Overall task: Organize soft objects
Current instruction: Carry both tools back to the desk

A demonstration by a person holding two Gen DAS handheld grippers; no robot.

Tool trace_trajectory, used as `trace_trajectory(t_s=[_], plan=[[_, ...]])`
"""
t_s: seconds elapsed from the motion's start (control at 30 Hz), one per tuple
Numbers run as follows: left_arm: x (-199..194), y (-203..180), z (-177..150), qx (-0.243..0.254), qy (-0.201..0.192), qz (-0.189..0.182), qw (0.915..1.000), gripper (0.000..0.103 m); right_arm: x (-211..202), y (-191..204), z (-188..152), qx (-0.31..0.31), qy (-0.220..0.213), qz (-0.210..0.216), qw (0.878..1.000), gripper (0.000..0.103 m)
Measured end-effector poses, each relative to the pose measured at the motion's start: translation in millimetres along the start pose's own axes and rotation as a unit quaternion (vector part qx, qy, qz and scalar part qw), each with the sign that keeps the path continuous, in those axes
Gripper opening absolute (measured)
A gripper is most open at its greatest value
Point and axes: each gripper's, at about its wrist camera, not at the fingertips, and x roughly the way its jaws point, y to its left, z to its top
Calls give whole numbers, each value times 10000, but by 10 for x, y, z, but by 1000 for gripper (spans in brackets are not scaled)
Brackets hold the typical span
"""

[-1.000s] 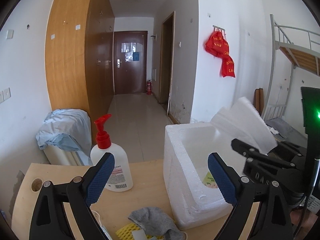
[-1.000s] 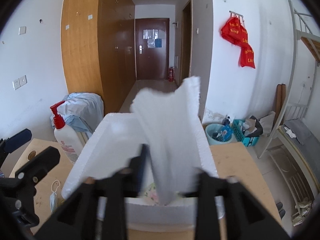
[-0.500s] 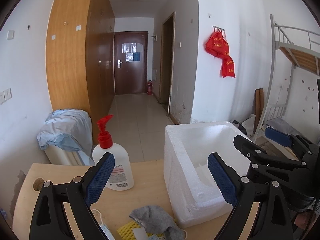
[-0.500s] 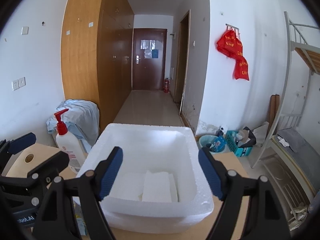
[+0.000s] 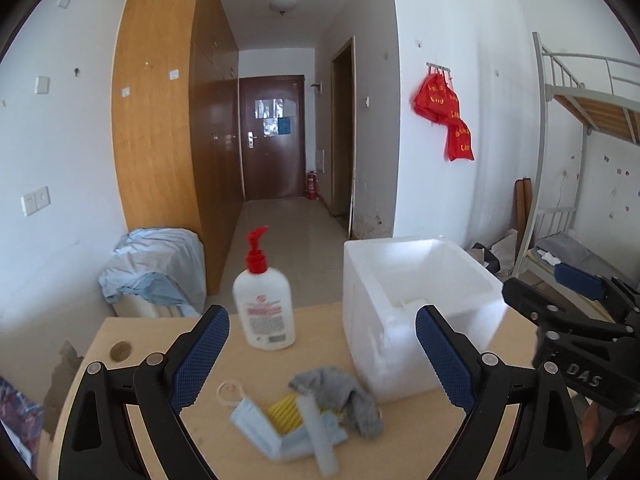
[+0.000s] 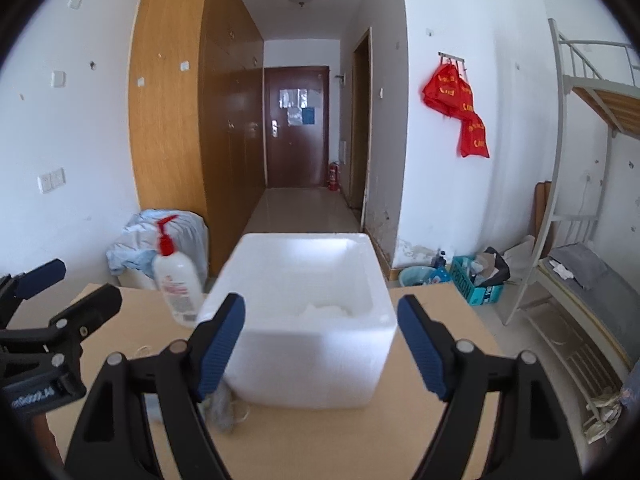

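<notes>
A white foam box [image 5: 416, 304] stands on the wooden table [image 5: 160, 340]; it also shows in the right wrist view [image 6: 312, 320], with a white cloth [image 6: 324, 309] lying inside. In front of my left gripper [image 5: 320, 356] lie a grey sock [image 5: 340, 396], a yellow sponge [image 5: 286, 414], a light blue face mask [image 5: 256, 424] and a white tube [image 5: 316, 432]. The left gripper is open and empty above them. My right gripper [image 6: 320, 344] is open and empty, just short of the box's near wall. The grey sock [image 6: 222, 404] shows at its left finger.
A white pump bottle with a red top [image 5: 264, 300] stands left of the box, also in the right wrist view [image 6: 176, 280]. A round hole [image 5: 121, 350] is in the table's far left. Beyond the table are a cloth-covered bin [image 5: 156, 268], a hallway and a bunk bed [image 6: 580, 240].
The right gripper let the white cloth go into the foam box, opened, and drew back toward me. The left gripper tilted down, bringing the sock, sponge and mask further into view.
</notes>
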Motion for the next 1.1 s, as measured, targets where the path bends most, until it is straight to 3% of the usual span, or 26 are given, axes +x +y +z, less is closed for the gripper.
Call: trace_trajectory(t_s=[0.27,0.33,0.67,1.1], plan=[[-809,143,-400,-173,-84,155,9997,97,-766,189,-363,-2,-305,158,9994,99],[-1007,206,-504,-297,-149,216,9992,102,-929,239,-472,6,-317,279,9991,99],[-1901,489,-1081,-708,-413,522,9953,103,-1421,481,-871,-85,-384,497,9980,100],[-2332,608,-1422,-681,-540,761,9933,103,-1728,810,-1099,-283,-540,709,9956,101]])
